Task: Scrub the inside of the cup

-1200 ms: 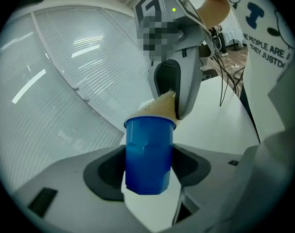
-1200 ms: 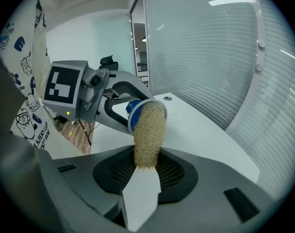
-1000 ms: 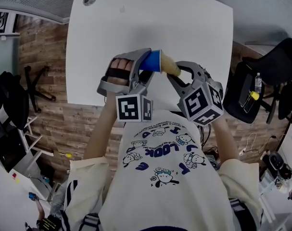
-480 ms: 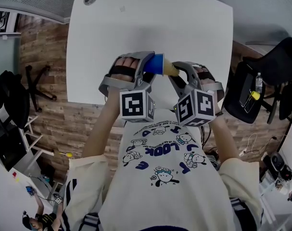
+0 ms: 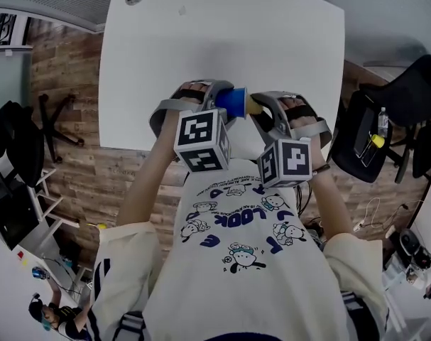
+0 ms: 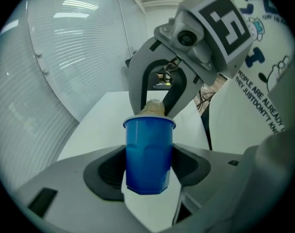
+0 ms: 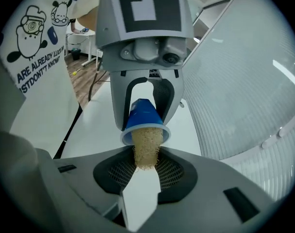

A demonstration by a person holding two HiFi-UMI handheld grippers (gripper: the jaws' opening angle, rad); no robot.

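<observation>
Cup (image 6: 148,154), blue, contains a tan scrubber (image 7: 146,147) tip; my left gripper (image 6: 148,171) clamps the cup, my right gripper (image 7: 146,174) the scrubber, above the table (image 5: 201,34) near edge.

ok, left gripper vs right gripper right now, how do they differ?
Left gripper clamps the blue cup; right gripper clamps a tan scrubber. Left gripper's jaws stand wider than right gripper's. Shared: both meet at the cup's mouth, scrubber tip inside, above the white table.
</observation>
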